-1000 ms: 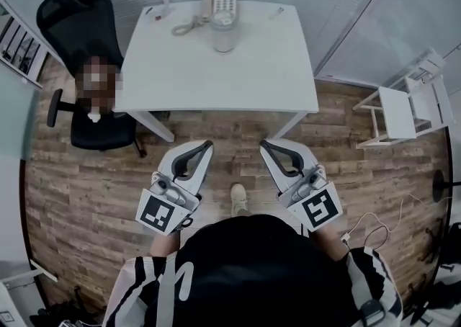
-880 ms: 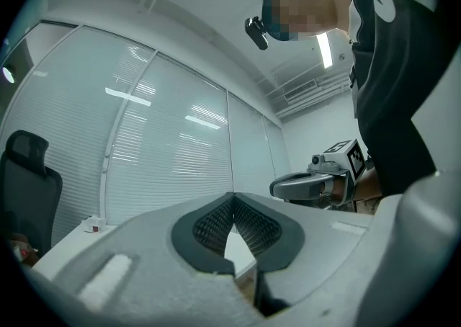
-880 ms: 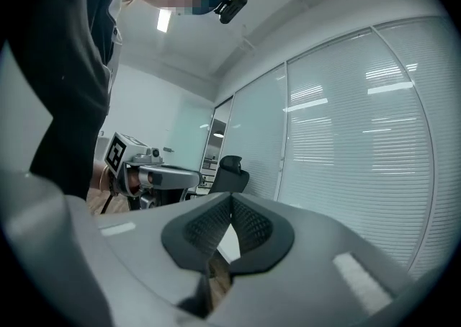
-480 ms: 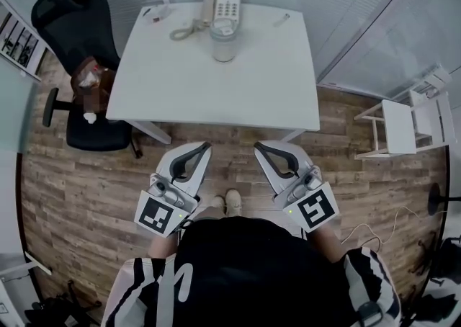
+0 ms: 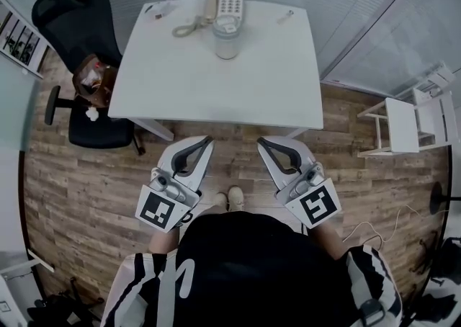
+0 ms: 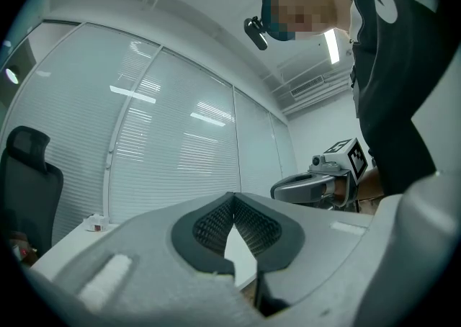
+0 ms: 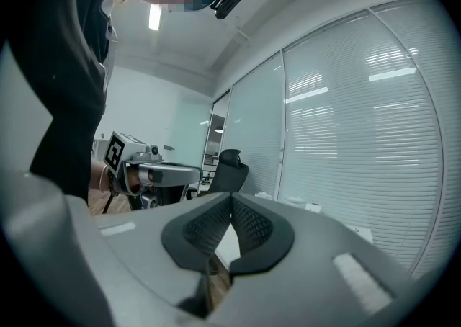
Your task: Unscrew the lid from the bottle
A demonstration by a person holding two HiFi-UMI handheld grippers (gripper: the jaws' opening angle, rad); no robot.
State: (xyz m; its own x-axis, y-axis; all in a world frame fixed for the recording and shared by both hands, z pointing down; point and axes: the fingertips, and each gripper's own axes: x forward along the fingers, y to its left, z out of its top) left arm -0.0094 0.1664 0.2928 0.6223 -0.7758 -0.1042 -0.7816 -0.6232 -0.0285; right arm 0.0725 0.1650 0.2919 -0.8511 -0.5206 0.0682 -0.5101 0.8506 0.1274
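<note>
A person in a black top with striped sleeves [image 5: 245, 268] holds the left tool [image 5: 207, 142] and the right tool [image 5: 262, 142] side by side above the brown wood-plank floor [image 5: 86, 189], just on the near side of the white square surface [image 5: 216, 88]. Both tools are closed, their ridged black pads [image 6: 207, 226] meeting tip to tip with nothing between them, as each tool's own view shows. The pale cylindrical bottle [image 5: 226, 45] stands upright toward the far edge of the surface, about midway across it, with its round lid [image 5: 226, 27] on top, well apart from the 2 tools. Just beyond the bottle lies a white corded desk telephone [image 5: 228, 3], its coiled cord [image 5: 186, 28] trailing to the left. A small white item [image 5: 160, 9] sits at the far left corner and a thin pen-like item [image 5: 286, 16] near the far right corner. A black high-backed office chair [image 5: 72, 23] stands left of the surface with a brown bundle [image 5: 94, 79] on its seat, and a white low stand [image 5: 403, 120] is on the right. 2 pale shoes [image 5: 229, 199] show between the tools
</note>
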